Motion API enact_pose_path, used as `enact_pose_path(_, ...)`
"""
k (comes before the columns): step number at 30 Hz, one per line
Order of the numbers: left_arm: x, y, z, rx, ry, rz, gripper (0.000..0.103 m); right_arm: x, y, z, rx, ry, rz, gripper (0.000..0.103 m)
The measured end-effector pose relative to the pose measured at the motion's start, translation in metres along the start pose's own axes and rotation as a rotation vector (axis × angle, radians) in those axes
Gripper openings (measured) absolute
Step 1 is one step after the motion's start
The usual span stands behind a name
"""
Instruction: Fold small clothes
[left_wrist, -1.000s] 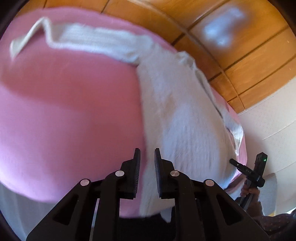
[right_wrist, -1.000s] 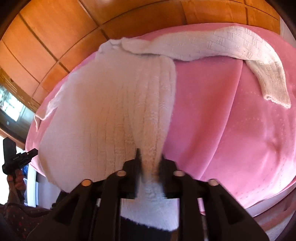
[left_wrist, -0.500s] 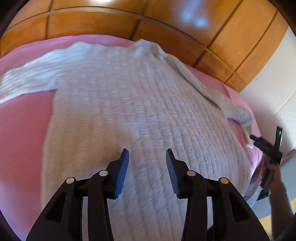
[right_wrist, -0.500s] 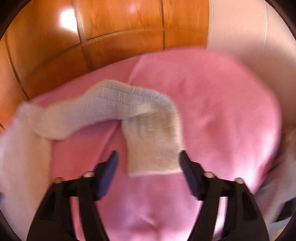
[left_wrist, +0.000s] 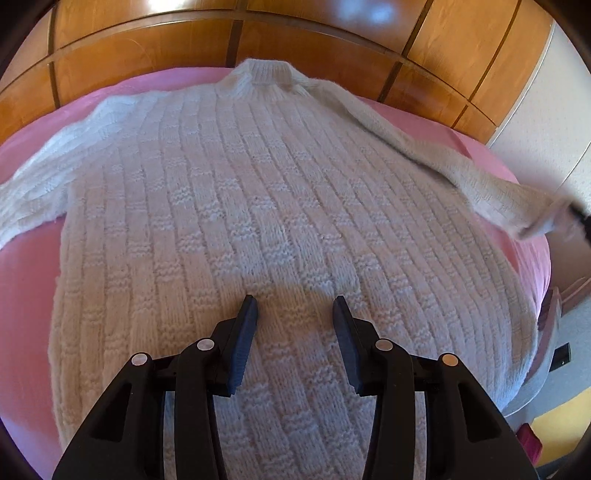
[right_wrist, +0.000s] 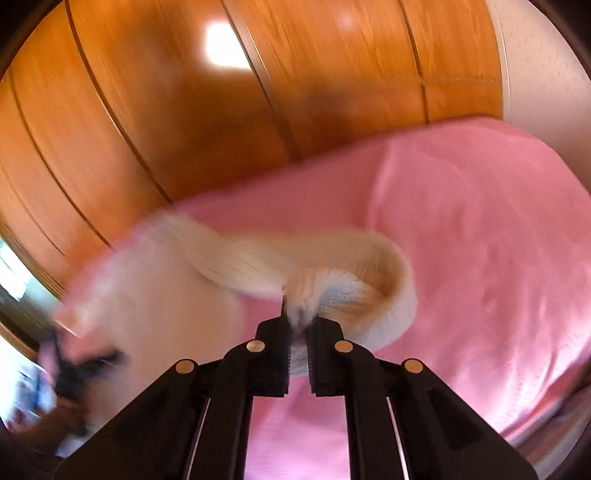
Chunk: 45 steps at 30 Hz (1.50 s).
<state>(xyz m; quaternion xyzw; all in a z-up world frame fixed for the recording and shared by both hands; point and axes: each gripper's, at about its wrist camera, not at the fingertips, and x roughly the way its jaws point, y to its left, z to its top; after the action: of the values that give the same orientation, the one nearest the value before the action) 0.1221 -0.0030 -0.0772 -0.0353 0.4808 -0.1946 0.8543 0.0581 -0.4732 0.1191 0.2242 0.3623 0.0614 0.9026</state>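
**Sleeve fold under way**

The left gripper (left_wrist: 293, 308) hung with its jaws apart and empty over the white knit sweater (left_wrist: 258, 206), which lay flat on the pink bed cover (left_wrist: 29, 280). The right gripper (right_wrist: 300, 314) was clamped on the sleeve cuff (right_wrist: 354, 295). Judged next: carry the sleeve across the body. Only the left view showed the collar; only the right showed the pinch.

Left gripper (left_wrist: 294, 308): jaws spread apart, holding nothing, hovering low.
Right gripper (right_wrist: 299, 319): jaws pinched on sweater sleeve (right_wrist: 354, 269), lifted.
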Motion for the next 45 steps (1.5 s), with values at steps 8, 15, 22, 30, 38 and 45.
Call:
enact_pose_path(8,0.002,0.005,0.006,-0.040,0.019,-0.032,0.042,0.019,-0.078,0.093,0.224,-0.198,-0.130,0.006)
enact_pose_path(15,0.002,0.003,0.007,-0.046,0.035,-0.028,0.042,0.085,-0.184,0.165,0.444,-0.197,-0.381,0.005)
enact_pose_path(22,0.006,0.002,0.016,-0.042,0.076,-0.020,0.042,0.163,-0.199,0.219,0.459,-0.120,-0.473,0.007)
enact_pose_path(30,0.007,0.004,0.020,-0.076,0.068,-0.021,0.042,0.160,-0.220,0.164,0.472,-0.093,-0.472,0.075)
enact_pose_path(38,0.007,-0.006,0.013,-0.055,0.060,0.002,0.048,0.212,-0.231,0.082,0.632,-0.014,-0.263,0.058)
enact_pose_path(45,0.007,-0.010,0.012,-0.057,0.052,0.027,0.050,0.234,-0.220,0.110,0.487,0.031,-0.448,0.010)
